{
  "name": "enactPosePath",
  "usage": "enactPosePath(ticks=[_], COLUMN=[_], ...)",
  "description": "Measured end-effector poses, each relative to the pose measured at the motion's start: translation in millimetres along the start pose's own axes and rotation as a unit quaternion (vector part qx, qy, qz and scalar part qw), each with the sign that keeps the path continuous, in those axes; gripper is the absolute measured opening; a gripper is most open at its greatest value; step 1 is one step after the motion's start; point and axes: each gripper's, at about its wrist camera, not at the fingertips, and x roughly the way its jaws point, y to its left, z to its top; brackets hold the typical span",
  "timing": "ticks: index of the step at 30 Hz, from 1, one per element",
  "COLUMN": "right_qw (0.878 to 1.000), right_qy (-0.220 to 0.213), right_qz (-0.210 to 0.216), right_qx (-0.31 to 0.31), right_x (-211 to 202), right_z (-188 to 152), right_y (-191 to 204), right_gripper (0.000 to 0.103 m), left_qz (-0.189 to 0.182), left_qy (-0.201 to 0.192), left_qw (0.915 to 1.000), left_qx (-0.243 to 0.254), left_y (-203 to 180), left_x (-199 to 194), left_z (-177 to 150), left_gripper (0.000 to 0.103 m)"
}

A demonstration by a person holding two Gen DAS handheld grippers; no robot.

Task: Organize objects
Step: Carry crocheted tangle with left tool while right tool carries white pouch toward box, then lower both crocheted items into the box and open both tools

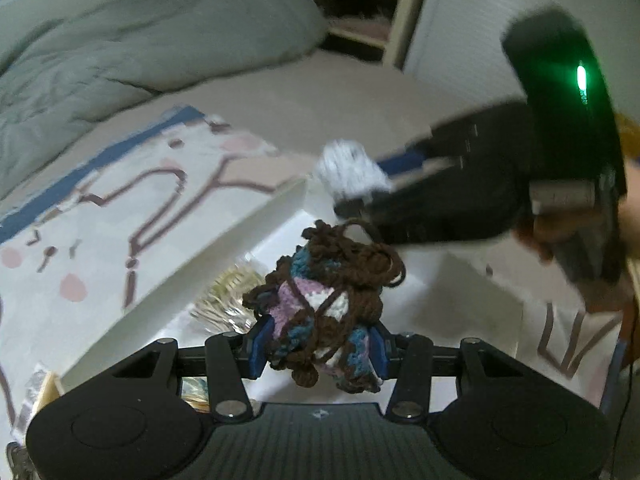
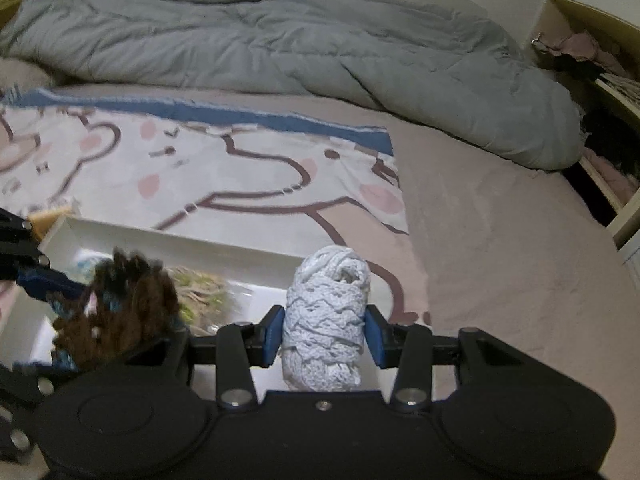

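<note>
My left gripper (image 1: 318,346) is shut on a crocheted piece (image 1: 324,300) in brown, teal, lilac and white, hanging over a white box (image 1: 224,256). My right gripper (image 2: 324,334) is shut on a roll of pale blue lace trim (image 2: 326,320), above the same white box (image 2: 180,242). In the left wrist view the right gripper (image 1: 352,196) comes in from the right with the pale roll (image 1: 348,168) at its tip. In the right wrist view the crocheted piece (image 2: 120,300) shows blurred at the left, held by the left gripper's blue pads (image 2: 44,282).
The box lies on a cartoon-print blanket (image 2: 200,172) spread over a pinkish bed sheet (image 2: 500,248). A clear bag of yellowish-green stuff (image 1: 224,300) sits inside the box. A grey duvet (image 2: 280,48) is bunched at the back. Open shelves (image 2: 600,80) stand at the right.
</note>
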Motion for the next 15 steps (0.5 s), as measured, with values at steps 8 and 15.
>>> enactPosePath(ticks=[8, 15], right_qw=[0.999, 0.999], right_qy=[0.002, 0.018], right_qz=[0.036, 0.034], right_qx=[-0.002, -0.023], right_x=[16.4, 33.4], right_z=[2.2, 3.8], right_y=[-3.6, 1.0], right_gripper=[0.044, 0.044], left_qz=[-0.04, -0.048], left_qy=[0.048, 0.053], left_qw=[0.996, 0.9945], left_qx=[0.064, 0.076], left_y=[-12.7, -14.2], left_x=[35.1, 58.2], left_z=[-12.7, -3.4], left_gripper=[0.049, 0.049])
